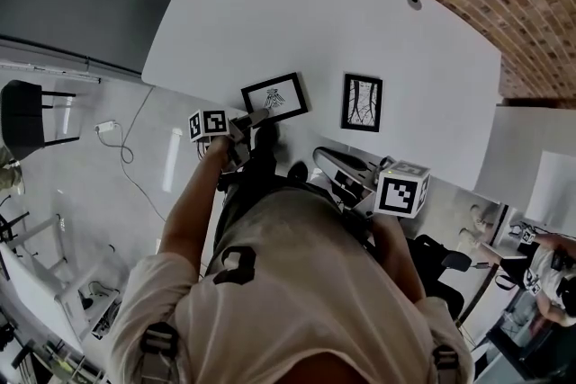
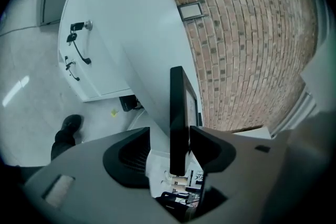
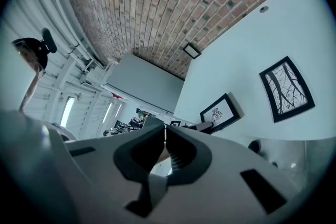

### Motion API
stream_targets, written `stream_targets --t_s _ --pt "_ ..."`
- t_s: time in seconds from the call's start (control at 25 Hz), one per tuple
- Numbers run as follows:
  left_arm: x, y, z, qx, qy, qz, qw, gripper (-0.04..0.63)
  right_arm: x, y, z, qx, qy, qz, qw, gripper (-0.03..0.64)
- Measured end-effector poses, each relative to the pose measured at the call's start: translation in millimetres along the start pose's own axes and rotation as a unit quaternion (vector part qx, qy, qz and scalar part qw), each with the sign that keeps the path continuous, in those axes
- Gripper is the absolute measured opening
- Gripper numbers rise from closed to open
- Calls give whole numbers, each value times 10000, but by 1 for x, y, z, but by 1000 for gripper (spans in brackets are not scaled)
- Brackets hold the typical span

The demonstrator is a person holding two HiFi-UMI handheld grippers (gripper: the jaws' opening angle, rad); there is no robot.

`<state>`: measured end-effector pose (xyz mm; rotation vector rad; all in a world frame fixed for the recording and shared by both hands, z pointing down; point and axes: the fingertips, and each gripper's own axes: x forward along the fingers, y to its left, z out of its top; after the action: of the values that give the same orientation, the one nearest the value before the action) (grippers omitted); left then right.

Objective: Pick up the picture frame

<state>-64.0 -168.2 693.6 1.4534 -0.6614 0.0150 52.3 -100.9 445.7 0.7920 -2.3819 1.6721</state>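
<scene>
White table [image 1: 360, 4]. The picture frame [image 1: 275, 97] lies at its near edge, with a second frame [image 1: 362, 102] beside it (not touching). The left gripper [image 1: 258, 116] straddles the picture frame's rim, jaws parted, one pad perhaps touching. The right gripper [image 3: 164, 143] is closed and empty.

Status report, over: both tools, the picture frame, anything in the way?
Left tool open, astride the edge of the picture frame, not clamped. Right tool shut, empty. Second frame lies apart; nothing blocking.
</scene>
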Motion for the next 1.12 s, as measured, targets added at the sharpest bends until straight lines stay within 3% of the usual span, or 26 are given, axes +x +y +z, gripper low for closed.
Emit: stream_targets --t_s 0.2,0.56,1.12 --pt "-1 -5 0 -142 -9 -370 9992 160 -4 -3 4 71 -68 -19 9999 6" --pt "-18 -6 -8 -108 30 -297 9995 95 -13 -6 4 70 -232 123 9996 6" --pt "-39 4 -34 -208 -231 -138 9994 94 -27 6 -9 47 -336 485 9982 6"
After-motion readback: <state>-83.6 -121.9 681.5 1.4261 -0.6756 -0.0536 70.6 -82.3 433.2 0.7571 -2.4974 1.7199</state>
